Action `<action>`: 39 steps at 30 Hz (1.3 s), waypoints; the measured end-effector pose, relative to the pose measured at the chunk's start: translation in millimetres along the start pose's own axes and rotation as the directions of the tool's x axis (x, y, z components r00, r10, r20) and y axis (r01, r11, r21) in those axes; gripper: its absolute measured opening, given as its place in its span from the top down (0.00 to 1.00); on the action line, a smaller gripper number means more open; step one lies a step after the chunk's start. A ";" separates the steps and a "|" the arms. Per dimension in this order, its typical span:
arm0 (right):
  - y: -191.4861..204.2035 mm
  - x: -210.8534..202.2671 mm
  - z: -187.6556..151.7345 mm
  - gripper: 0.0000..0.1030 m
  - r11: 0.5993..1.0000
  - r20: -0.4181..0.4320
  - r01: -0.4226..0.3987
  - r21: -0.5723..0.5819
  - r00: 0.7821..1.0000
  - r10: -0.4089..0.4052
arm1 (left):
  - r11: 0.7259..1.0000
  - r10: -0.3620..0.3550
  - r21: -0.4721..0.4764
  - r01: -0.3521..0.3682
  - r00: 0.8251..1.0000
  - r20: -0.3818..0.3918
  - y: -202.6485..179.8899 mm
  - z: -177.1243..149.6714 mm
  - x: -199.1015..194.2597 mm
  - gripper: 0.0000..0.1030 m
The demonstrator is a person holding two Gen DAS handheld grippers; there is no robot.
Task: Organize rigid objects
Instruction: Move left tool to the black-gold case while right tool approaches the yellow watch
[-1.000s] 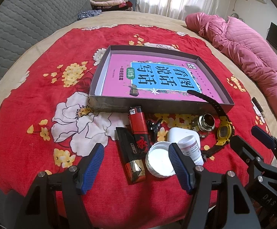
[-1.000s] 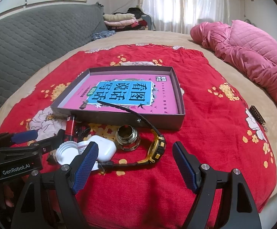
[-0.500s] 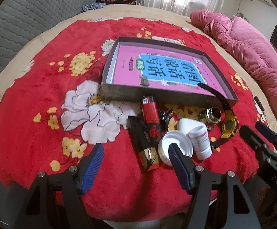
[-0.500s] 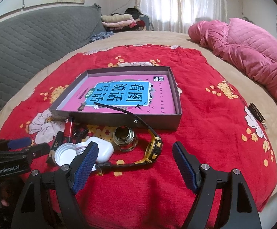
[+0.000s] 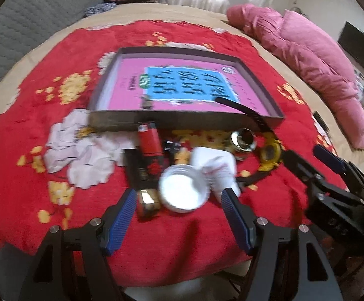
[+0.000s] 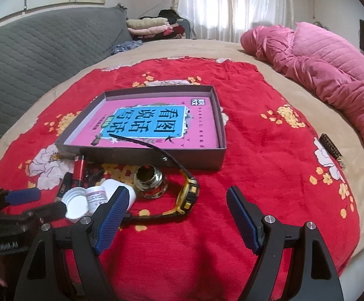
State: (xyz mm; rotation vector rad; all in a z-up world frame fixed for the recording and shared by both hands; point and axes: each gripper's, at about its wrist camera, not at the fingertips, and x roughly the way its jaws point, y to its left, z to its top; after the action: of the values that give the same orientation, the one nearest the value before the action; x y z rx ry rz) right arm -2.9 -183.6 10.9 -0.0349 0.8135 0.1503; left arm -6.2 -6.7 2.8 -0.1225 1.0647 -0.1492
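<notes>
We read 看图说话 on the book (image 6: 154, 125) in the box (image 6: 141, 154); the left gripper's (image 6: 24, 204) body lettering is too blurred.

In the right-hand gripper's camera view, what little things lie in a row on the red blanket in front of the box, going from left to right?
Red lighter → white cap → white pill bottle → small metal jar → yellow watch.

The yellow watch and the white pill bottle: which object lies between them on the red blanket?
A small metal jar, standing open; the right wrist view shows it best.
</notes>
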 end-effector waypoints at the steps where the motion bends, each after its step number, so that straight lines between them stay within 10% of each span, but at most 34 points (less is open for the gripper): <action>1: -1.9 1.4 -0.4 0.22 1.000 -0.006 0.002 0.003 1.000 -0.002 | 1.000 -0.004 -0.001 0.004 1.000 -0.004 -1.4 -0.8 0.6 0.33; 22: -20.6 18.9 -4.5 0.22 0.997 -0.070 -0.003 0.071 0.998 0.008 | 0.983 0.162 -0.072 -0.169 0.982 -0.096 42.7 -14.8 20.4 0.33; 39: -30.7 50.4 -7.9 0.22 0.996 -0.114 0.031 0.086 0.993 -0.021 | 0.969 0.157 -0.178 -0.170 0.984 -0.086 69.2 -0.6 32.1 0.33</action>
State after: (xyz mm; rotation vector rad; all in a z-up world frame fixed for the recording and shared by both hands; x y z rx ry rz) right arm 30.0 -208.6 -31.9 0.0287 0.9320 0.0887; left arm 12.9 55.6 -37.0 -0.1975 1.1537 0.0957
